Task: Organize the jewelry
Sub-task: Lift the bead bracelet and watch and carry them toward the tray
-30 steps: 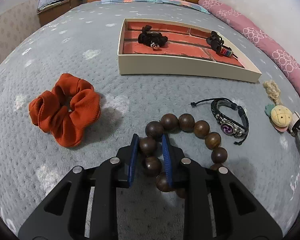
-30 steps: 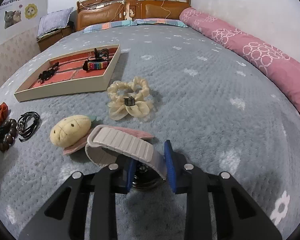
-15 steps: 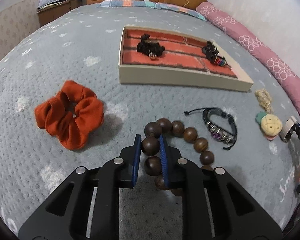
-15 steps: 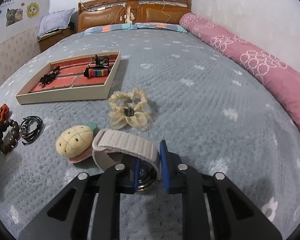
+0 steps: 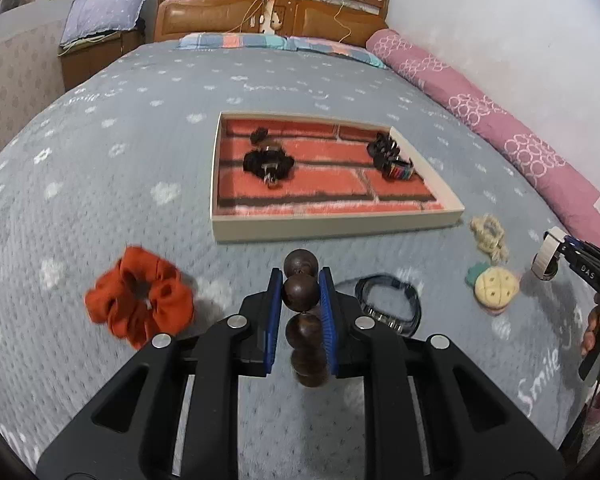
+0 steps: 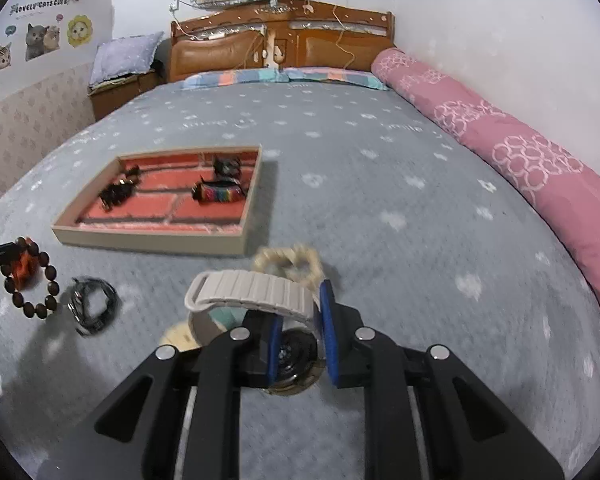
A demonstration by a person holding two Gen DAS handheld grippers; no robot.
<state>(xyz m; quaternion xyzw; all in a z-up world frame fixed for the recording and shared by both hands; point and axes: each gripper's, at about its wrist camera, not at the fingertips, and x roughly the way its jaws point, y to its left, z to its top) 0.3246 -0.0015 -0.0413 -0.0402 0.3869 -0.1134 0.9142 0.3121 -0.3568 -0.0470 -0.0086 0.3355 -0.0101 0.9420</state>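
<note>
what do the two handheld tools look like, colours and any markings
Both match: the left tool and the right tool have chunky black angular bodies with cut-out slots, round silver screw heads and blue ribbed pads on the fingers. Seen from the left camera, the right one carries small white lettering, too small to read surely.

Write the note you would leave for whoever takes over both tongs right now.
Left tongs: shut on the wooden bead bracelet, off the bed.
Right tongs: shut on the watch with the pale strap, off the bed.
In the tray: two dark hair ties, a rainbow bracelet.
Left on the bedspread: orange scrunchie, black cord bracelet, pineapple clip, cream scrunchie.
</note>
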